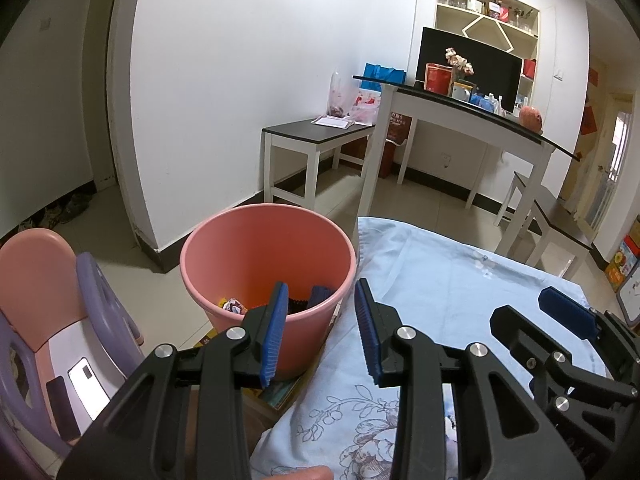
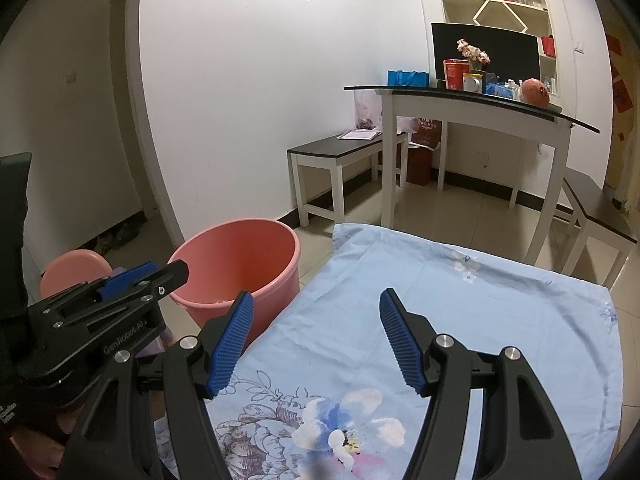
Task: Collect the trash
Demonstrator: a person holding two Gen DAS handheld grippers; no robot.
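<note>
A pink bin (image 1: 256, 248) stands just left of a table under a light blue floral cloth (image 1: 440, 280). Several wrappers (image 1: 234, 306) and some dark pieces lie at its bottom. My left gripper (image 1: 321, 285) hovers over the bin's near right rim and the cloth's edge, open, with nothing between its blue pads. Over the cloth (image 2: 460, 300), my right gripper (image 2: 316, 298) is open wider and also empty. Each gripper shows in the other's view: the right gripper (image 1: 568, 312) at the right edge, the left gripper (image 2: 148, 276) beside the bin (image 2: 240, 256). No loose trash shows on the cloth.
A pink and purple small chair (image 1: 60, 300) with a phone (image 1: 86, 384) on its seat stands left of the bin. Beyond are a low white bench (image 1: 316, 136), a cluttered white table (image 1: 460, 108) and another bench (image 1: 552, 216). Tiled floor lies between.
</note>
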